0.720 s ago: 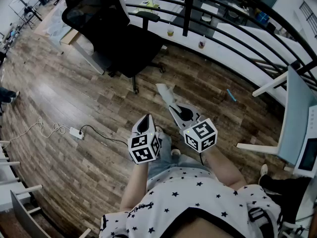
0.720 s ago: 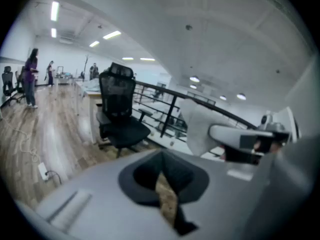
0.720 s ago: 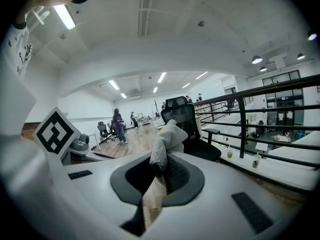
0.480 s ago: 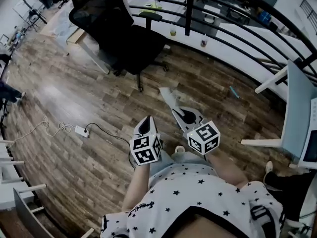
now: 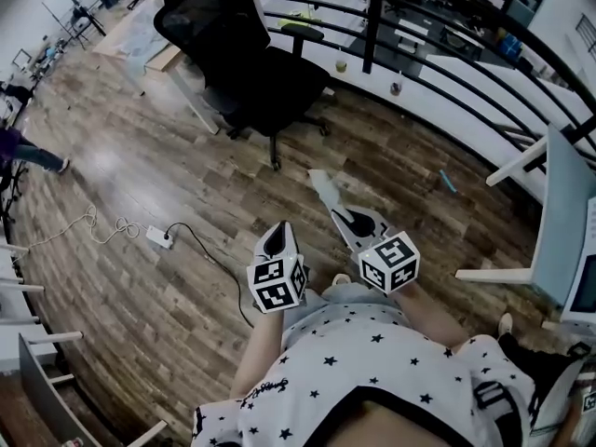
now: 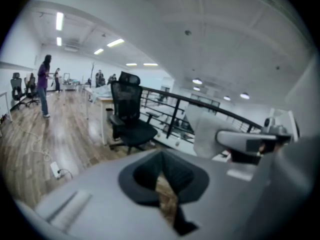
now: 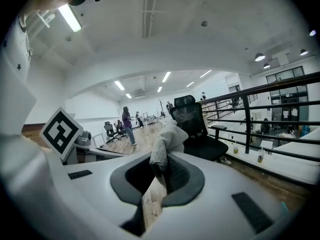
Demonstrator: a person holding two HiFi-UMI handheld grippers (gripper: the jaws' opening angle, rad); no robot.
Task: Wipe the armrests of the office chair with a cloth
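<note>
The black office chair (image 5: 251, 59) stands on the wood floor at the top of the head view, one armrest (image 5: 304, 32) showing on its far side. Both grippers are held close to the person's body, well short of the chair. My right gripper (image 5: 351, 218) is shut on a pale cloth (image 5: 325, 188) that sticks out past its jaws toward the chair. In the right gripper view the cloth (image 7: 167, 145) bunches up out of the jaws in front of the chair (image 7: 196, 129). My left gripper (image 5: 276, 238) is shut and holds nothing. The left gripper view shows the chair (image 6: 128, 115) ahead.
A white power strip (image 5: 158, 237) with its cables lies on the floor at left. A black railing (image 5: 447, 28) runs behind the chair, with two cups (image 5: 342, 65) on the ledge below it. A white desk (image 5: 559, 214) stands at right. A person (image 5: 26, 153) walks at far left.
The chair has shifted right and slightly lower in the head view as the person's head turned. Both grippers keep their pose, the right still shut on the cloth.
</note>
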